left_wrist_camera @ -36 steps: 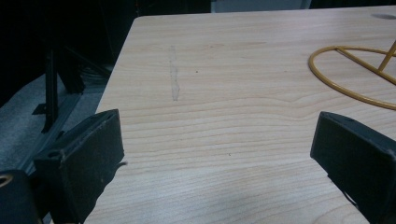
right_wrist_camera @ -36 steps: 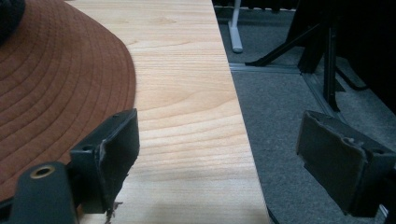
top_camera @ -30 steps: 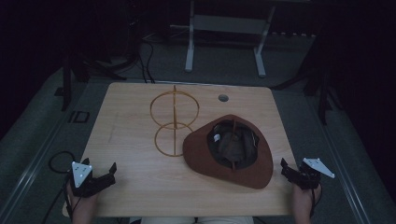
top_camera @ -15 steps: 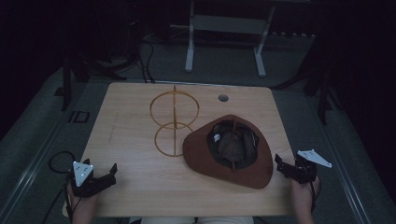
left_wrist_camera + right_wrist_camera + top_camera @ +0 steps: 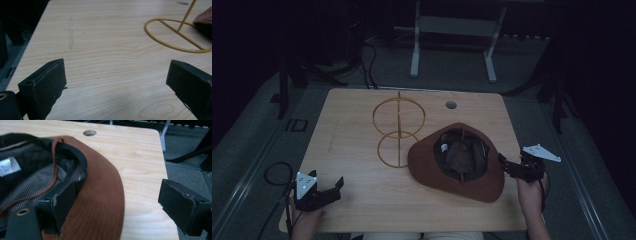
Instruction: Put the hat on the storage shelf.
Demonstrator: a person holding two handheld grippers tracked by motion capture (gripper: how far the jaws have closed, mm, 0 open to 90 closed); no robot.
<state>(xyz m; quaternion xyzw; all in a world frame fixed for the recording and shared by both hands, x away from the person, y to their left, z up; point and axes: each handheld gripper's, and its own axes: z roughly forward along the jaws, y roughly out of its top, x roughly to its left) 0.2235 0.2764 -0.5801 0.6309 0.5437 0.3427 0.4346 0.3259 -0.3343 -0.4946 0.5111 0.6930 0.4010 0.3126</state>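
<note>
While the hat (image 5: 455, 162) lies upside down on the surface (image 5: 357, 125), the right tongs (image 5: 117, 202) straddle its brim, spread wide. Left tongs (image 5: 324, 192) gape empty near the wire stand (image 5: 398, 131).

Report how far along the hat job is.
Done: nothing; the hat lies upside down on the table, beside the wire stand. In hand: the right hand-held gripper, open, straddles the brim. Left hand-held gripper waits open. Left: grip, lift, probably set it on the stand.

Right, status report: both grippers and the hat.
Left gripper open, idle at near table edge. Right gripper open, jaws straddling the brim of the upturned brown hat. Gold wire hat stand touches the hat's far side.
</note>
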